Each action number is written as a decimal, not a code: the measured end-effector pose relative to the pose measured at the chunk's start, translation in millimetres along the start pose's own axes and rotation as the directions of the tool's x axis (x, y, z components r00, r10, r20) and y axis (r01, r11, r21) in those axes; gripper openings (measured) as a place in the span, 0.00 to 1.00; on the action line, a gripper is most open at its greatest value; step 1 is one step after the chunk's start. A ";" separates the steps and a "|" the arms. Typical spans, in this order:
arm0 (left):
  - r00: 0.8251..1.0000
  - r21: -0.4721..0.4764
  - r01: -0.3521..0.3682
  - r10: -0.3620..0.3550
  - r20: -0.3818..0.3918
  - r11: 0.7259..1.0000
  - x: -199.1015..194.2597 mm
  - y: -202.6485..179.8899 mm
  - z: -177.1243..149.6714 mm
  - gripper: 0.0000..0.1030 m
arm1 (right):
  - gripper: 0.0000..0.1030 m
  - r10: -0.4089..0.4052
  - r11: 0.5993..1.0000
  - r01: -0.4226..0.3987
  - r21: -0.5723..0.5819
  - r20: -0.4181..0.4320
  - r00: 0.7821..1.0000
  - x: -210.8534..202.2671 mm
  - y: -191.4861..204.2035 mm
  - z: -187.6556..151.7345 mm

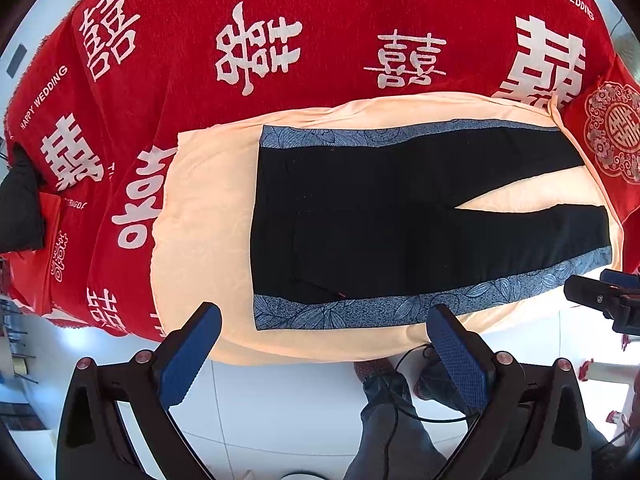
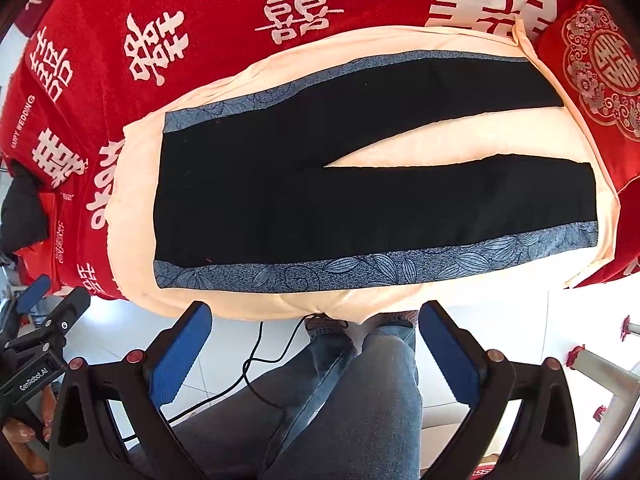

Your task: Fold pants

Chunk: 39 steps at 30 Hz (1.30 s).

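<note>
Pants (image 1: pixel 400 216) flat; both grippers' fingers (image 1: pixel 188 356) apart.

"the bigday" in white capitals along the far edge of the red blanket (image 1: pixel 320 20); "happy wedding" at its far right and again at its left side. large white double-happiness characters (囍) scattered across it. same character in the round ornament on the red cushion (image 1: pixel 616 132) at right. "genrobot.ai" in white on the left gripper (image 2: pixel 38 364).

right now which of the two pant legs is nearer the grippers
The leg along the cloth's near edge, its blue floral stripe facing both open grippers; the other leg lies beyond the gap.
</note>
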State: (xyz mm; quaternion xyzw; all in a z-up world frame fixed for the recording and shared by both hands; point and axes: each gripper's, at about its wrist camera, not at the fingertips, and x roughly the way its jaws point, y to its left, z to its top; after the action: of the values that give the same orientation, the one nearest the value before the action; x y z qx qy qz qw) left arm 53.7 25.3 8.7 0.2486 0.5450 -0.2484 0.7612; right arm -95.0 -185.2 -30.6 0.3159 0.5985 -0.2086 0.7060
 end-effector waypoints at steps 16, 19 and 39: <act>1.000 -0.017 0.000 0.000 0.004 1.000 -0.2 8.7 -5.3 1.00 | 1.00 -0.018 1.000 0.018 -0.010 0.003 1.000 2.2 9.7 -1.6; 1.000 -0.023 -0.003 0.003 0.004 1.000 0.3 11.7 -6.8 1.00 | 1.00 -0.018 1.000 0.018 -0.018 0.001 1.000 2.9 12.2 -1.5; 1.000 0.001 -0.004 0.004 -0.020 1.000 8.6 14.7 -14.6 1.00 | 1.00 -0.016 1.000 0.016 0.014 -0.028 0.999 10.3 12.6 -11.5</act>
State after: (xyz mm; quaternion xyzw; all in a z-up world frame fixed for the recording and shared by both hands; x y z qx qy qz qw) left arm 55.3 44.9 -2.0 0.2526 0.5520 -0.2447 0.7560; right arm -92.6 -167.4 -39.2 0.3191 0.6092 -0.2141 0.6937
